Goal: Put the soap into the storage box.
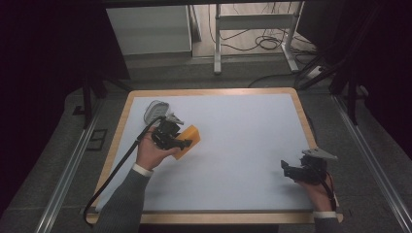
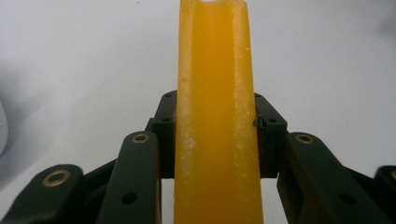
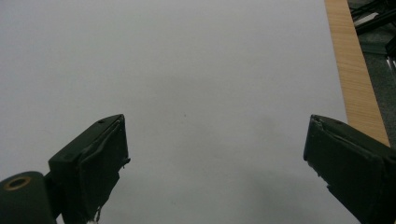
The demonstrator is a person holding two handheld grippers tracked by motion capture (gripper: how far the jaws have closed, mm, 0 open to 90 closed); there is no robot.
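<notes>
My left gripper [image 1: 182,142] is clamped on the orange block [image 1: 188,141], jaws pressing both its sides, at the white table's [image 1: 243,145] left part. My right gripper [image 1: 287,171] hangs spread wide, holding nothing, near the right edge.

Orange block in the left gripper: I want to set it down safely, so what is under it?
Under the orange block lies bare white table surface; the left gripper clamps it. The patch directly beneath the block and hand is covered.

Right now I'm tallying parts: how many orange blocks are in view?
1. The orange block is clamped in the left gripper, over the left part of the table. Others may be hidden.
</notes>
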